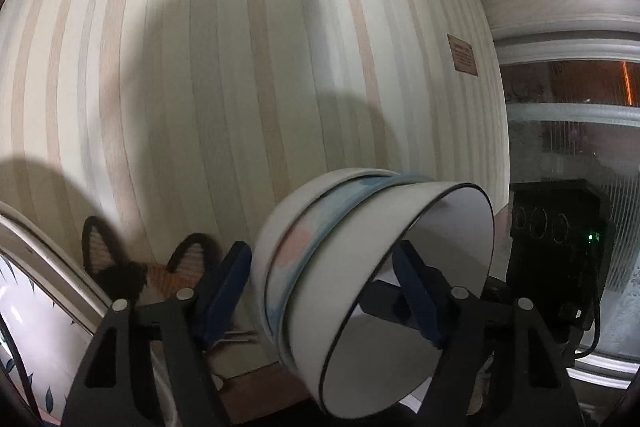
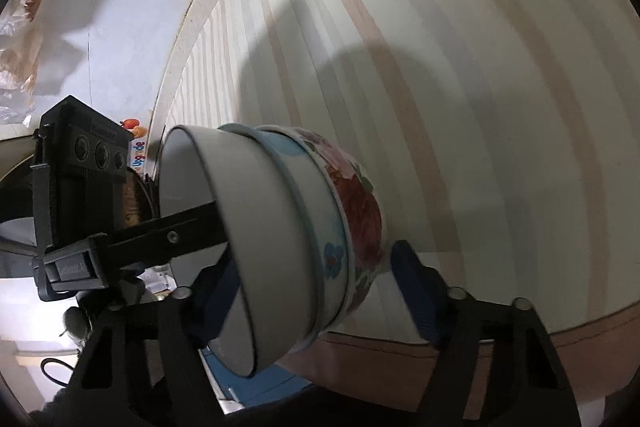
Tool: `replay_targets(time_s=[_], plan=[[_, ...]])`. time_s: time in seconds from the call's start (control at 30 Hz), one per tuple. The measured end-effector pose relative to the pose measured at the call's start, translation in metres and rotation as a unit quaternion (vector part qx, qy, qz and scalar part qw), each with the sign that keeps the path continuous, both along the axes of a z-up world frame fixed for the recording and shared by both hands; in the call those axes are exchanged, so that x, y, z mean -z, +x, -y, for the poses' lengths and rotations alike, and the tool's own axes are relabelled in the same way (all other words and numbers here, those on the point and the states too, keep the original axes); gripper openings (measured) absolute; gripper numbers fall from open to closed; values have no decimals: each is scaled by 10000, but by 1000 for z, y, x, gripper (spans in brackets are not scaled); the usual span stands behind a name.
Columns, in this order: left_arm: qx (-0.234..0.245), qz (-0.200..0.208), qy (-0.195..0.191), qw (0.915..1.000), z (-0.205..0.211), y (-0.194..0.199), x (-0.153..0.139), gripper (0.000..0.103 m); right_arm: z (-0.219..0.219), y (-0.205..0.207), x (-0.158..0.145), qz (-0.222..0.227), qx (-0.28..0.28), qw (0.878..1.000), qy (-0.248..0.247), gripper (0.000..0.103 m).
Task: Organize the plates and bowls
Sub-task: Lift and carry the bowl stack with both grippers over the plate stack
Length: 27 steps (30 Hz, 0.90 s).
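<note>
A nested stack of bowls (image 1: 372, 223) hangs tilted on its side in front of a striped wall. Innermost is a white bowl with a dark rim; around it sit a blue-and-pink bowl and an outer one. In the right wrist view the outer bowl of the bowl stack (image 2: 272, 211) shows red flowers (image 2: 360, 211). My left gripper (image 1: 322, 255) is shut on the stack's wall, one blue finger (image 1: 224, 287) outside and one inside the opening. My right gripper (image 2: 316, 263) clamps the stack's other side, one finger (image 2: 416, 291) against the floral bowl, the other mostly hidden.
The left gripper's black housing (image 2: 80, 163) is at the left, the right gripper's black housing (image 1: 560, 235) at the right. A cat-eared object (image 1: 116, 267) and a framed panel (image 1: 36, 307) lie low left. A plaque (image 1: 464, 59) hangs on the wall beside a frosted window (image 1: 568, 147).
</note>
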State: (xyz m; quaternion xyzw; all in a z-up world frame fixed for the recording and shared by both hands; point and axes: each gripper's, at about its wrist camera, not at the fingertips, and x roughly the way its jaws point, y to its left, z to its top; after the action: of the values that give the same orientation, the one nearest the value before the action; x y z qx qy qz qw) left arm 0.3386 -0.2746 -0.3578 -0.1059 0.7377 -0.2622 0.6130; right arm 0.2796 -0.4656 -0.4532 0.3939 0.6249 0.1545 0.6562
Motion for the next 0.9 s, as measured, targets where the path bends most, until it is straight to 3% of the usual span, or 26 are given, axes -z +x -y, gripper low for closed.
replay_targets(time_s=[0.17,0.57,0.9], plan=[[-372,-86,-166,9991,-13,-1,-3,71,-2,11,7,-12,-39,10000,-60,60],[-526,82,-9,9986,-22,-7,-16,71,-11,17,5,-27,74,10000,-21,60],[-649,362,34,9972,-36,-4,-31,71,-21,21,-19,351,-173,9988,-297,60]])
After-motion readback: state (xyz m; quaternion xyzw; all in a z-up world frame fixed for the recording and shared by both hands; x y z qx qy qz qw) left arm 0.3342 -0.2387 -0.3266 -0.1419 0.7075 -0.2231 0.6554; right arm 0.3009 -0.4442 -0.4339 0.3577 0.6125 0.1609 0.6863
